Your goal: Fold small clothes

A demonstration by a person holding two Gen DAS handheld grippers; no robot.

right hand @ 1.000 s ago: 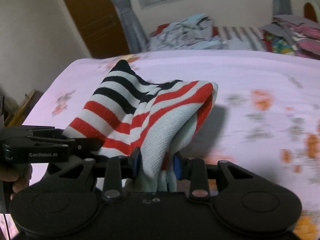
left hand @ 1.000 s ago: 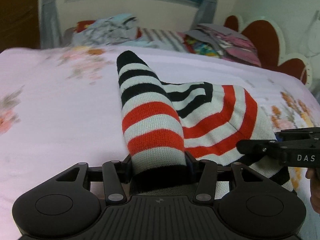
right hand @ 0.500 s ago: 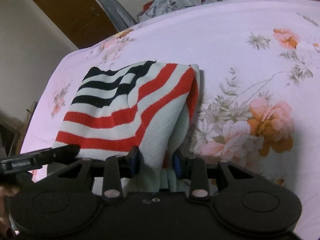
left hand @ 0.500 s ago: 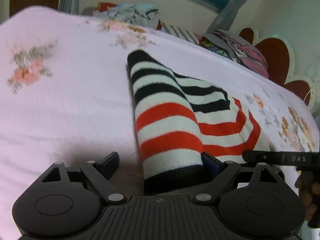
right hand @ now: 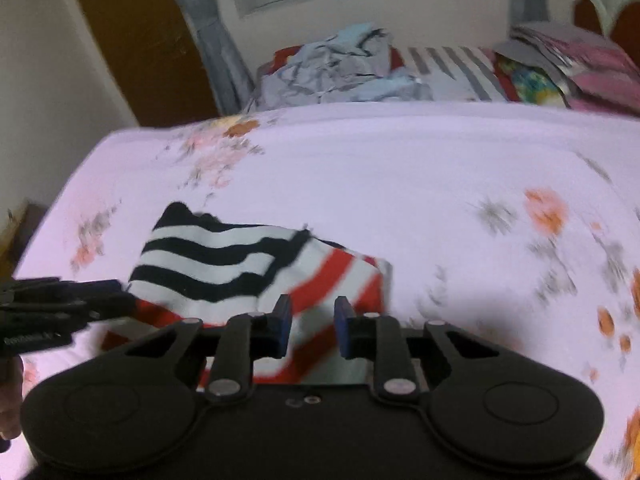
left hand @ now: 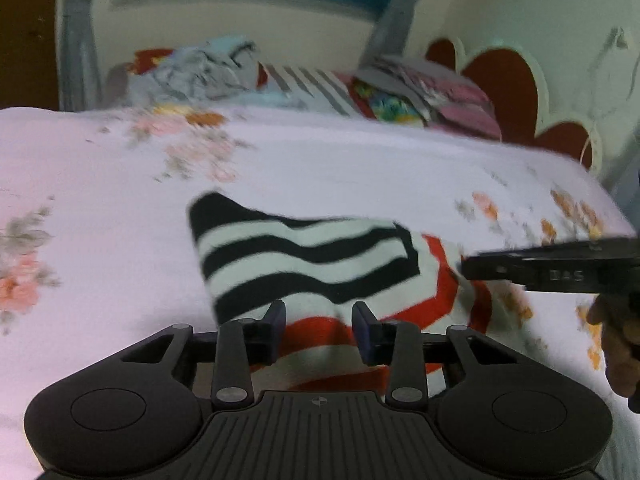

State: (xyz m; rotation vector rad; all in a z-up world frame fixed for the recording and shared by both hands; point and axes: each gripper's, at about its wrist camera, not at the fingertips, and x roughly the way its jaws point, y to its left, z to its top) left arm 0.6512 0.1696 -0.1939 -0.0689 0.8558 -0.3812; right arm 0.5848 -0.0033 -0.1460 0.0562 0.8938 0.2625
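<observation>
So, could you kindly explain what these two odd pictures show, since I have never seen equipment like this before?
There is no robot here: a person holds a two-finger gripper in each hand, and each carries a wide-angle camera looking forward along its fingers. The black shape at the bottom of each picture is that gripper's own body.

One picture is from the left gripper, the other from the right gripper. Each also catches the other gripper at its edge.

On the bed, covered by a pink floral sheet, lies a small striped garment, black, white and red, apparently folded over. Both grippers stand open just in front of it, so nothing is held. A pile of other clothes sits at the bed's far end, below a window.
</observation>
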